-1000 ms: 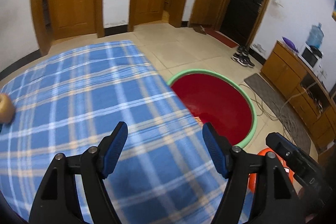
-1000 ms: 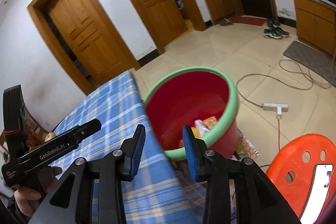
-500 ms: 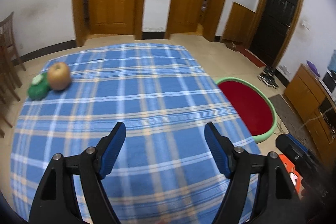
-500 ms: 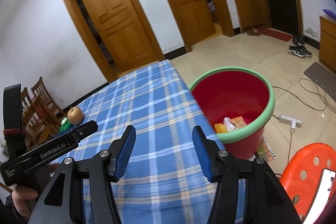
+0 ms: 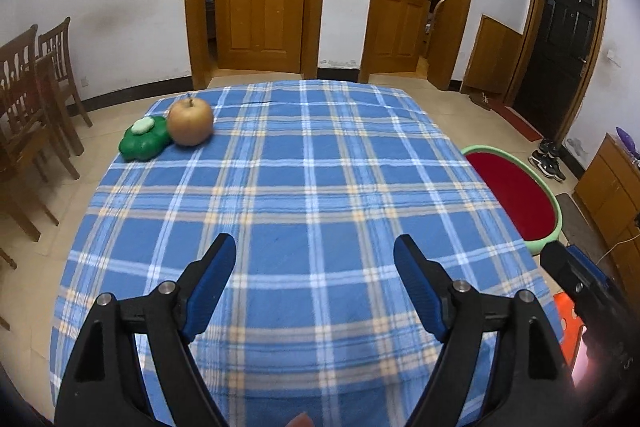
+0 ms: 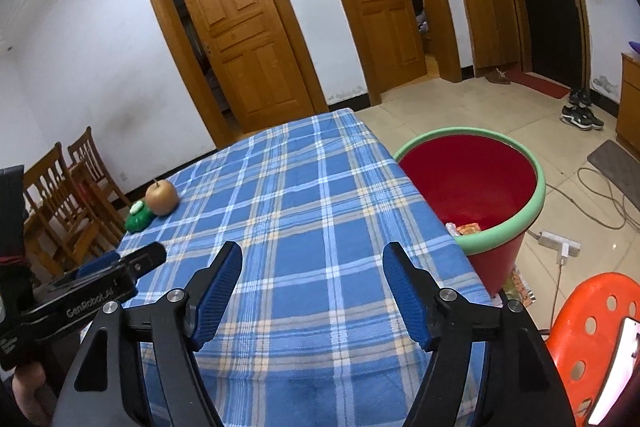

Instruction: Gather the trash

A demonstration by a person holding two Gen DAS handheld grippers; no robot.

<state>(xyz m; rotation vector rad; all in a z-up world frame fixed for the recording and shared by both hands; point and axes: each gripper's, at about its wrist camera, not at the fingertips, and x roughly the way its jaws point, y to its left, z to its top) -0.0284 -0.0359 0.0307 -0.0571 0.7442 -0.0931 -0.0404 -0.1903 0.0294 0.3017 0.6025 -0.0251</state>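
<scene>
Both the left hand-held gripper [image 5: 315, 259] and right hand-held gripper [image 6: 312, 267] gape empty over the blue plaid tabletop [image 5: 304, 187], while light, crinkly wrappers [image 6: 466, 228], best pinched at an edge, lie in the red green-rimmed bucket [image 6: 536, 191] at right

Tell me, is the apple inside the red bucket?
No, the apple sits on the blue checked tablecloth beside a green object, far from the red bucket.
</scene>
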